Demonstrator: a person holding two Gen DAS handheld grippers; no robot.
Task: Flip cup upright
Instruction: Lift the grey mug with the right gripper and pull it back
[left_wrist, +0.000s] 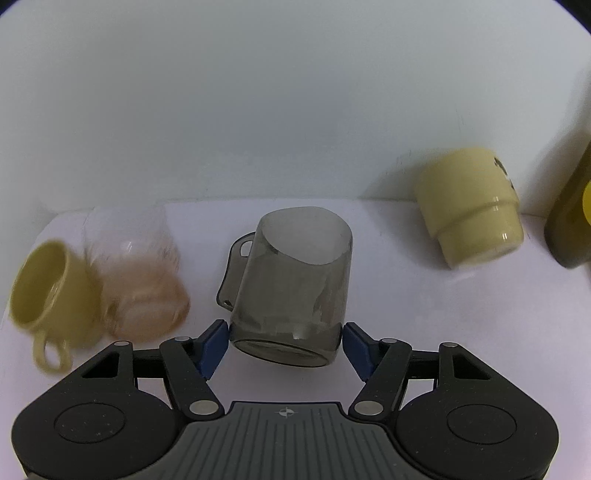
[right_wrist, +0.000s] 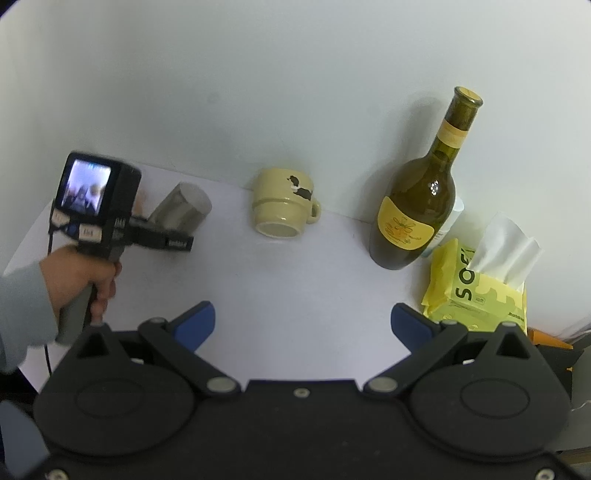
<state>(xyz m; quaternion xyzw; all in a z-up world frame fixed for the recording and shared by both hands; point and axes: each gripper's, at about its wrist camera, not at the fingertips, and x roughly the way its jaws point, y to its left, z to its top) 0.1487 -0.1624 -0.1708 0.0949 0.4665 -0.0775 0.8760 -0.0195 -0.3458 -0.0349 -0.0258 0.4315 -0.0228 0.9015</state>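
Observation:
A smoky grey see-through cup (left_wrist: 291, 284) with a handle on its left stands upside down and tilted between the blue fingertips of my left gripper (left_wrist: 282, 345). The pads sit at its rim on both sides, with a small gap on the right. It also shows in the right wrist view (right_wrist: 181, 208), tilted, ahead of the hand-held left gripper (right_wrist: 159, 236). A cream mug (left_wrist: 471, 206) with a dog picture stands upside down near the wall, also seen in the right wrist view (right_wrist: 282, 203). My right gripper (right_wrist: 303, 325) is open and empty above the table.
A yellow cup (left_wrist: 48, 284) and a pinkish glass (left_wrist: 144, 280) lie tipped at the left. A green wine bottle (right_wrist: 417, 199) and a yellow tissue pack (right_wrist: 480, 280) stand at the right by the wall. The white wall (left_wrist: 295, 92) runs close behind.

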